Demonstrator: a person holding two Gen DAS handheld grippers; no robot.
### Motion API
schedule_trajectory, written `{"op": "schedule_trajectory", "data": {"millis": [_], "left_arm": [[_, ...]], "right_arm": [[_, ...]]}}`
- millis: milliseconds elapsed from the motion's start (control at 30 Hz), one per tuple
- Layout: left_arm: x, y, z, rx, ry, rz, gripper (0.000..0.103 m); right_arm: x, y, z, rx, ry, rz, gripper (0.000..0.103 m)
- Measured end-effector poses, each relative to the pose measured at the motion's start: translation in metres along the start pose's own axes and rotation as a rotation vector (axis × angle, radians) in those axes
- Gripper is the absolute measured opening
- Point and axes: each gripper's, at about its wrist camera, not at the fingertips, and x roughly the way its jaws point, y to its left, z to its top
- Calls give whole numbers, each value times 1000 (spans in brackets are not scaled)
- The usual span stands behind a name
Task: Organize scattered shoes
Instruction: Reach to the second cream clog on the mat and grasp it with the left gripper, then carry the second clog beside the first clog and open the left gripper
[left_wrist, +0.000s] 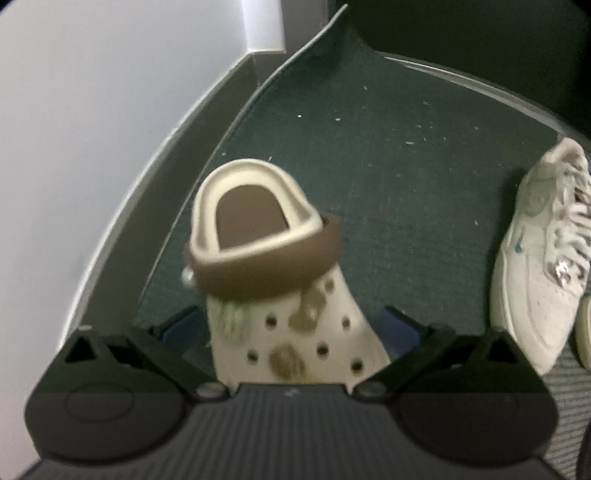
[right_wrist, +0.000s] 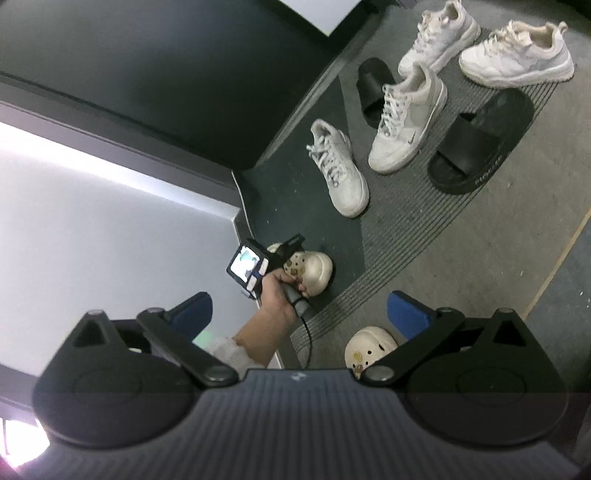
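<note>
Right now we have the cream clog (left_wrist: 284, 295) between the two fingers of our left gripper (left_wrist: 295, 328), toe part toward the camera and heel opening away. The blue pads stand on each side of the toe box, but whether they already press it or only frame it we cannot tell. The clog lies on the dark green mat (left_wrist: 369, 166), close to the wall corner.

We judge this shoe is light, made of foam: it gives a little under pressure and springs back, so a firm squeeze should not harm it. Its surface looks smooth and the toe is rounded, so it may slide out. The narrower middle part, or the brown strap (left_wrist: 266, 266), seems a better place to take hold.

Our right gripper (right_wrist: 301, 317) hangs higher with its fingers wide apart, holding nothing. Just below it lies the second clog (right_wrist: 369, 349). Farther away, white sneakers (right_wrist: 408, 123) and black slides (right_wrist: 480, 140) lie scattered on the striped carpet (right_wrist: 461, 251).
</note>
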Motion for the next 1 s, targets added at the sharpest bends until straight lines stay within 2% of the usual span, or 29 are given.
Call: {"op": "schedule_trajectory", "data": {"millis": [100,167,233,400,500,733,833,1000], "left_arm": [[17,3,10,-55,53,31,103],[32,-3,16,1,120,67,103],[35,-2,20,-17,141,72,103],[19,-8,12,23,107,84,94],[6,-13,4,77,97,52,94],[-56,-40,-42,183,121,-78,93],[-87,-60,-69,255,122,-138,93],[-142,-105,-138,446,121,-234,93]], "right_arm": [[5,1,0,-1,14,-4,103],[9,1,3,-5,11,0,103],[6,1,4,-13,-3,-4,103],[-7,-2,5,-9,-31,-6,103],[-22,-6,6,9,-69,12,103],[-52,-11,-1,21,-119,71,103],[-63,-13,-6,17,-128,82,103],[-82,-21,-21,15,-173,48,103]]}}
